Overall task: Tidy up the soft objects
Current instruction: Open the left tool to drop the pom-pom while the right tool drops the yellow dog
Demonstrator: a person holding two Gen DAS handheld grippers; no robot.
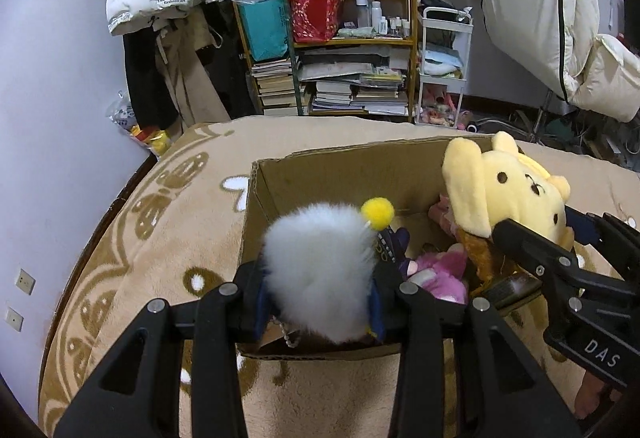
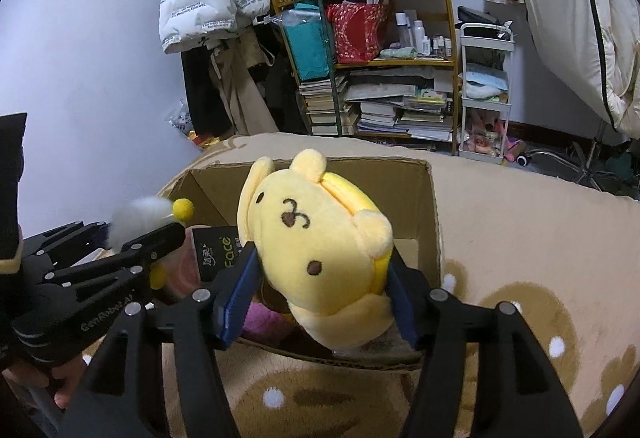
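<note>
Yellow plush point(image 2: 320, 250), round ears, embroidered face

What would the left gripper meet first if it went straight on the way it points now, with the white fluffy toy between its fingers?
Probably the pink plush inside the cardboard box. The left gripper points down into it, holding the white fluffy toy. Depth is unclear.

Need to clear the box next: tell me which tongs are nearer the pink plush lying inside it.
Left. The left tongs, shut on the white fluffy toy, hang right beside the pink plush. The right tongs hold the yellow plush above it, further off.
</note>
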